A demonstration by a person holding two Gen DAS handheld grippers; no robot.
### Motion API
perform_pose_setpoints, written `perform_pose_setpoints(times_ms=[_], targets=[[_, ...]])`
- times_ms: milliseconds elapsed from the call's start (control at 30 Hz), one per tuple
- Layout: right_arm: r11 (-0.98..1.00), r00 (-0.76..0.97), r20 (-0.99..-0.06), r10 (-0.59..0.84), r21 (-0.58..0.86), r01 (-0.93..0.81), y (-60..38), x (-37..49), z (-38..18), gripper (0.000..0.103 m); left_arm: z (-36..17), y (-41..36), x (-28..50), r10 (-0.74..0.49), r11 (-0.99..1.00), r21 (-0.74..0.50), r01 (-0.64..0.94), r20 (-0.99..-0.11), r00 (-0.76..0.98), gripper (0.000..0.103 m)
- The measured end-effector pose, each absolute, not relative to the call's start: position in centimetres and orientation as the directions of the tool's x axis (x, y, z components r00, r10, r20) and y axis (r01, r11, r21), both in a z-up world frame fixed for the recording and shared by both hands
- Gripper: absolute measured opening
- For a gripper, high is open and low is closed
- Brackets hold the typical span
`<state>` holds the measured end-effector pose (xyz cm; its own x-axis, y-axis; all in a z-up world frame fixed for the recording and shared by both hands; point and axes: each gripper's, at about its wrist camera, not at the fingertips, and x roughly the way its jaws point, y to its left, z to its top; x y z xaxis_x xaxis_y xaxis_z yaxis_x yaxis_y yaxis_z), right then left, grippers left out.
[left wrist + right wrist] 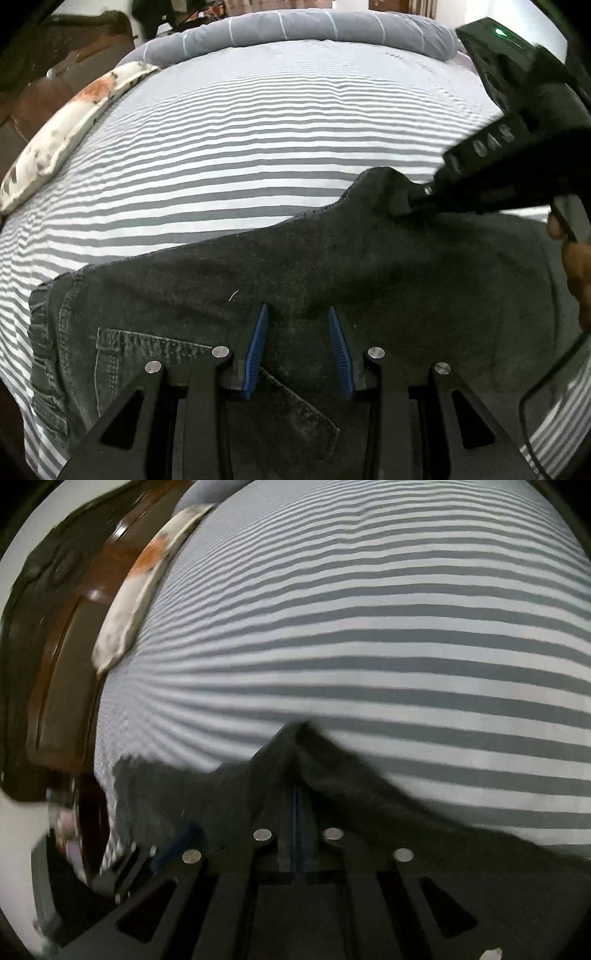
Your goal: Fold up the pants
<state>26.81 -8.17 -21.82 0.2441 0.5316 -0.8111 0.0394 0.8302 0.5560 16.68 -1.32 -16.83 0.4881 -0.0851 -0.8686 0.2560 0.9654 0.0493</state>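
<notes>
Pants (258, 288) lengthwise left-right, waistband left

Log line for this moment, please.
right gripper shut on pants, lifting edge | left gripper open over pants | striped bed

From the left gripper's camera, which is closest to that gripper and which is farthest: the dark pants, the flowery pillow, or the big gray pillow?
1. Dark pants: right under the open left gripper.
2. Flowery pillow: off to the left, along the striped sheet's edge.
3. Big gray pillow: at the far end of the bed.
</notes>
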Motion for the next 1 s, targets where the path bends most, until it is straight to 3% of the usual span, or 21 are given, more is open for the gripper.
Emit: perform_pose_setpoints(times_ms=[167, 333, 467, 633, 767, 1000], targets=[[0.818, 0.304, -0.797, 0.522, 0.569, 0.086, -9.3, 26.4, -21.0, 0.006, -17.1, -1.4, 16.5, -0.081, 0.966, 0.060, 0.253, -0.856, 0.510, 0.040], [0.792, 0.389, -0.761, 0.519, 0.600, 0.115, -14.2, 21.8, -17.2, 0.027, -17.2, -0.8, 16.6, -0.095, 0.968, 0.045, 0.246, -0.844, 0.528, 0.043], [0.772, 0.469, -0.749, 0.469, 0.605, 0.195, -22.3, 14.5, -15.0, 0.028, -17.1, -1.1, 16.3, -0.075, 0.968, 0.072, 0.241, -0.833, 0.549, 0.046], [0.687, 0.543, -0.775, 0.324, 0.587, 0.428, -34.5, 2.6, -15.2, 0.028, -16.6, -1.8, 14.9, -0.020, 0.961, 0.140, 0.240, -0.827, 0.562, 0.050], [0.545, 0.577, -0.780, 0.241, 0.601, 0.585, -41.5, -6.0, -17.4, 0.028, -16.6, -2.4, 13.3, 0.003, 0.955, 0.167, 0.244, -0.832, 0.555, 0.051], [0.326, 0.642, -0.733, 0.225, 0.678, 0.659, -45.7, -13.3, -22.9, 0.028, -16.2, -3.4, 10.0, 0.003, 0.966, 0.134, 0.222, -0.861, 0.509, 0.052]])
